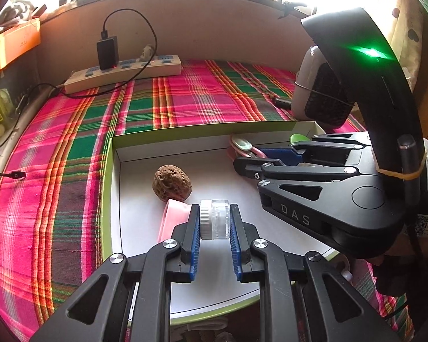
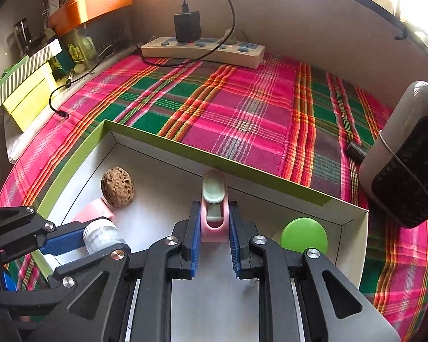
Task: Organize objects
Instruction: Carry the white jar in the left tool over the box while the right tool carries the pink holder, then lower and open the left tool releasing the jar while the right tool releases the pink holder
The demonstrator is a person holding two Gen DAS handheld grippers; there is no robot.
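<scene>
Both tongs work over a shallow box (image 1: 111,188) with green walls and a white floor, which sits on a counter covered by a pink and green plaid cloth (image 1: 185,97).

The left tongs (image 1: 214,222) are clamped on a small clear jar (image 1: 214,219) with a ribbed white cap, held just above the box's near edge. The right tongs (image 2: 214,222) are clenched on a pink clip (image 2: 214,225) with a pale green lever, held close to the box's far wall.

Inside the box, a walnut (image 1: 171,183) lies near its left wall. A pink roll (image 1: 172,219) lies just in front of the walnut, beside the jar. A green lid (image 2: 304,235) lies by the box's right wall.

Beyond the box, a power strip (image 2: 202,50) with a black charger (image 2: 187,27) plugged in rests along the back wall. A white and black device (image 2: 408,165) stands to the right of the box.
</scene>
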